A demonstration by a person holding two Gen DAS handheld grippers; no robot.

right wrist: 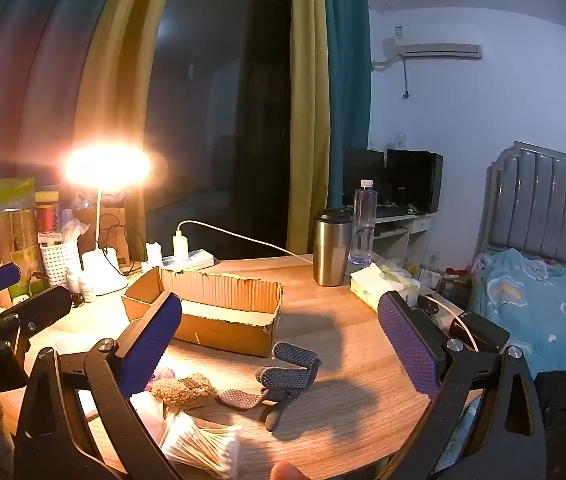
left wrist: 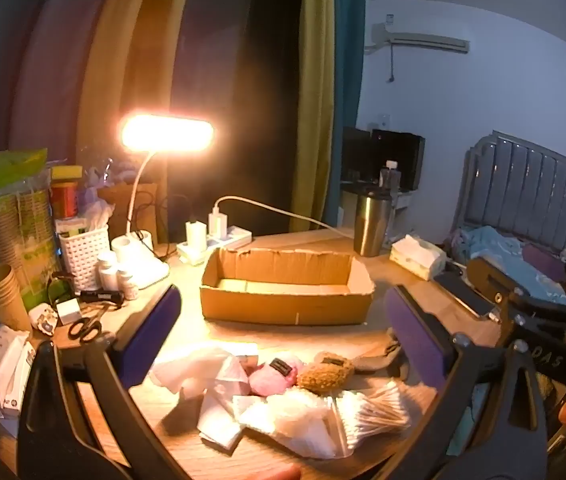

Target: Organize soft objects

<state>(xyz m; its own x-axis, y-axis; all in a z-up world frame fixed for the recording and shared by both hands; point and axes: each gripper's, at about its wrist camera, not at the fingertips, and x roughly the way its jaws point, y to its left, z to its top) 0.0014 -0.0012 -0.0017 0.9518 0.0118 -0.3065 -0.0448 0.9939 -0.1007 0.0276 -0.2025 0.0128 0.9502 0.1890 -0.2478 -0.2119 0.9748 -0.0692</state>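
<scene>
An open cardboard box (left wrist: 287, 292) stands mid-table and looks empty; it also shows in the right wrist view (right wrist: 211, 312). In front of it lie soft things: white tissues (left wrist: 199, 376), a pink puff (left wrist: 273, 376), a brown puff (left wrist: 325, 372) (right wrist: 183, 390), white cotton pads (left wrist: 303, 420) and a bag of cotton swabs (left wrist: 371, 410) (right wrist: 207, 446). A dark dotted glove (right wrist: 283, 380) lies to their right. My left gripper (left wrist: 283, 340) is open and empty above the pile. My right gripper (right wrist: 279, 344) is open and empty above the glove.
A lit desk lamp (left wrist: 167, 136) stands at the back left beside paper cups (left wrist: 1, 294), a white basket (left wrist: 83, 254), pill bottles and scissors (left wrist: 85, 328). A power strip (left wrist: 215, 240), steel tumbler (right wrist: 331, 248), water bottle (right wrist: 363, 224) and tissue pack (right wrist: 379, 284) stand behind. A bed (right wrist: 539, 304) is right.
</scene>
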